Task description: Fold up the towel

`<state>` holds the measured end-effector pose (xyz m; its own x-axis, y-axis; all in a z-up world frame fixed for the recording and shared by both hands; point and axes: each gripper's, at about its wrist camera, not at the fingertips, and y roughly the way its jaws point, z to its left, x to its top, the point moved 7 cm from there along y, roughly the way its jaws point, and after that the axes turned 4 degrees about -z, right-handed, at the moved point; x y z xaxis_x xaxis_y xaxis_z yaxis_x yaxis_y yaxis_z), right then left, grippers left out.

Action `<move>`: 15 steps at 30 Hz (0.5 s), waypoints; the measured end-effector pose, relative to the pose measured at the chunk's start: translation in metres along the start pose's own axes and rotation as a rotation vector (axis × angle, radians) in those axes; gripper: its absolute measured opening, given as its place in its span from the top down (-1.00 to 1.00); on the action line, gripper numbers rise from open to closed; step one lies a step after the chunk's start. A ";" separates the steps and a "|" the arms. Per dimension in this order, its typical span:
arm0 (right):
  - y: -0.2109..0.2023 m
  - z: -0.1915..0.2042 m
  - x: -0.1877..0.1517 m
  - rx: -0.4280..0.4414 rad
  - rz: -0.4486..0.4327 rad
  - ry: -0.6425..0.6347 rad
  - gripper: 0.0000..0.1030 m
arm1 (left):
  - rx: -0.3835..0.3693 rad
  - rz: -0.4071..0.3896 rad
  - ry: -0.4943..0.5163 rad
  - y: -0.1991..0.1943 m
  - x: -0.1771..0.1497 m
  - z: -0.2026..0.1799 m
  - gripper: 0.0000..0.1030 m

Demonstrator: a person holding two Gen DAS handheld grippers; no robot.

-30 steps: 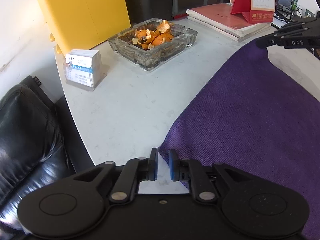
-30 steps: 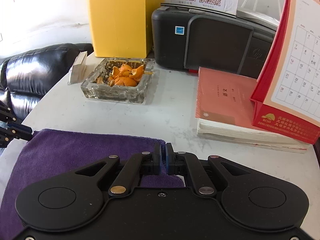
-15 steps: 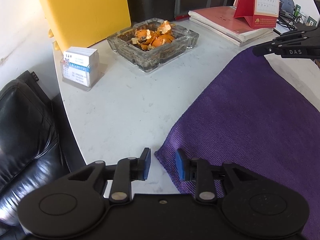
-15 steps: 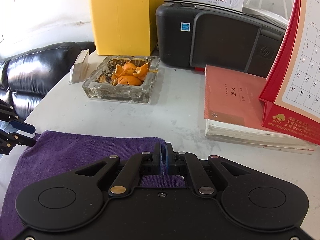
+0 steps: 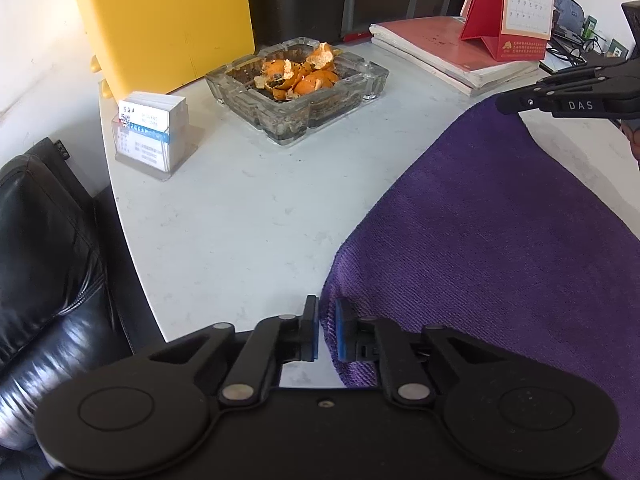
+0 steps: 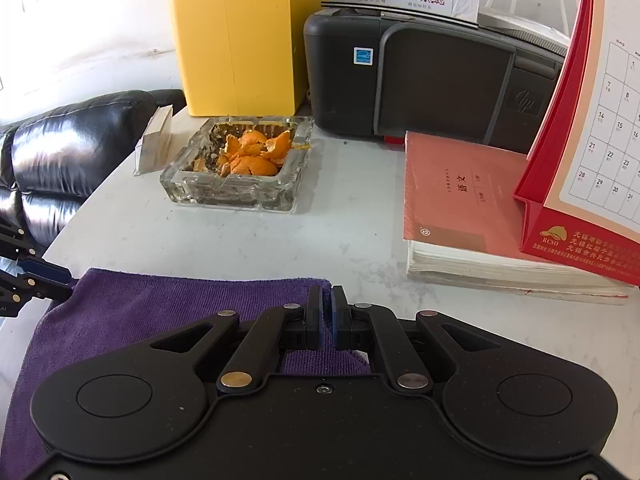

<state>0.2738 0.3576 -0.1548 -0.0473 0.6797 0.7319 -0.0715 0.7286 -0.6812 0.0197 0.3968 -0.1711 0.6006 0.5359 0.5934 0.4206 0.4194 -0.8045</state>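
Count on the table: one purple towel [image 5: 500, 240], two grippers [image 5: 327, 332] [image 6: 326, 316], one glass ashtray [image 6: 240, 188] of orange peel, one yellow box [image 6: 240, 40], one printer [image 6: 432, 80], one card stack [image 5: 154, 136], one calendar [image 6: 592, 160], at least two stacked books [image 6: 460, 200] at 3 o'clock

We read "DAS" on the right tongs [image 5: 576, 100] and "hp" on the black printer [image 6: 432, 80]. The red desk calendar [image 6: 592, 152] shows "RCSO" and dates up to 31 (its Chinese lines too small), and the pink book [image 6: 456, 196] reads "语文".
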 end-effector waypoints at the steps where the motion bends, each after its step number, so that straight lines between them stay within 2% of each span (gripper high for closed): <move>1: 0.000 0.000 0.000 -0.001 0.001 -0.001 0.93 | -0.001 -0.002 -0.003 0.000 0.000 0.000 0.92; 9: 0.000 -0.001 0.001 -0.009 -0.003 0.002 0.93 | -0.033 -0.045 -0.019 -0.014 0.004 0.002 0.98; 15: -0.002 0.001 0.001 -0.014 -0.004 0.001 0.93 | -0.039 -0.045 -0.019 -0.016 0.003 0.001 0.98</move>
<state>0.2727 0.3565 -0.1526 -0.0457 0.6766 0.7350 -0.0579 0.7327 -0.6781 0.0141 0.3930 -0.1564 0.5674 0.5311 0.6293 0.4735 0.4149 -0.7770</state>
